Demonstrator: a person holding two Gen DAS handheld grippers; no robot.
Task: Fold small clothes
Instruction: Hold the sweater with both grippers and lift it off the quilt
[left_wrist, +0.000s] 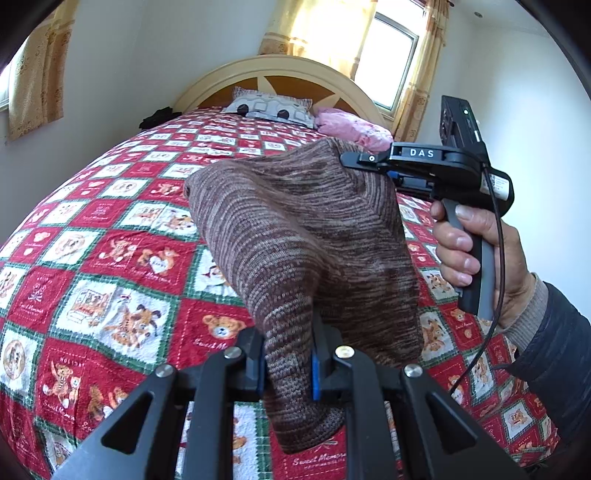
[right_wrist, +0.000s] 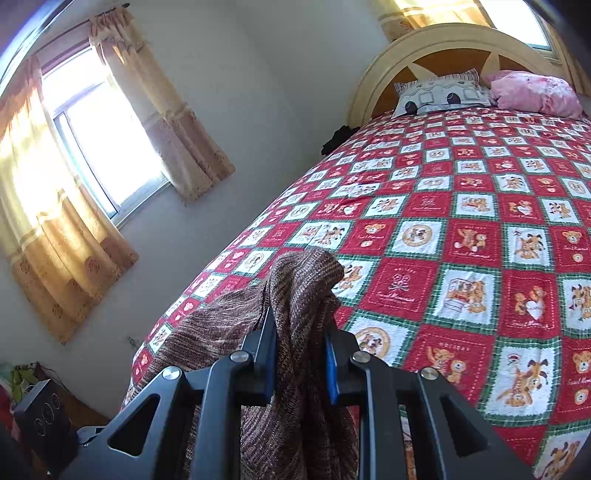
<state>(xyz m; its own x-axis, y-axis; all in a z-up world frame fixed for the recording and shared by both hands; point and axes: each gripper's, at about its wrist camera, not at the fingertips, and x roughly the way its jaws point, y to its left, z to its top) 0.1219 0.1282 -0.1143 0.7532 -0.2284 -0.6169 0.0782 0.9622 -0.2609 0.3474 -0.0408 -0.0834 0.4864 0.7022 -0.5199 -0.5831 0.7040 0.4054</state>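
A brown striped knit garment (left_wrist: 306, 236) hangs in the air above the bed, held between both grippers. My left gripper (left_wrist: 288, 369) is shut on one edge of it at the bottom of the left wrist view. My right gripper (left_wrist: 354, 160) shows at the right of that view, shut on the garment's upper corner. In the right wrist view the right gripper (right_wrist: 301, 354) is shut on a bunched fold of the garment (right_wrist: 303, 295), which drapes down to the lower left.
The bed has a red, white and green patchwork quilt (left_wrist: 110, 229) with teddy bears. A grey patterned pillow (left_wrist: 269, 107) and a pink bundle (left_wrist: 351, 127) lie by the wooden headboard (left_wrist: 280, 70). Curtained windows (right_wrist: 92, 147) stand on the walls. A black speaker (right_wrist: 44, 421) sits on the floor.
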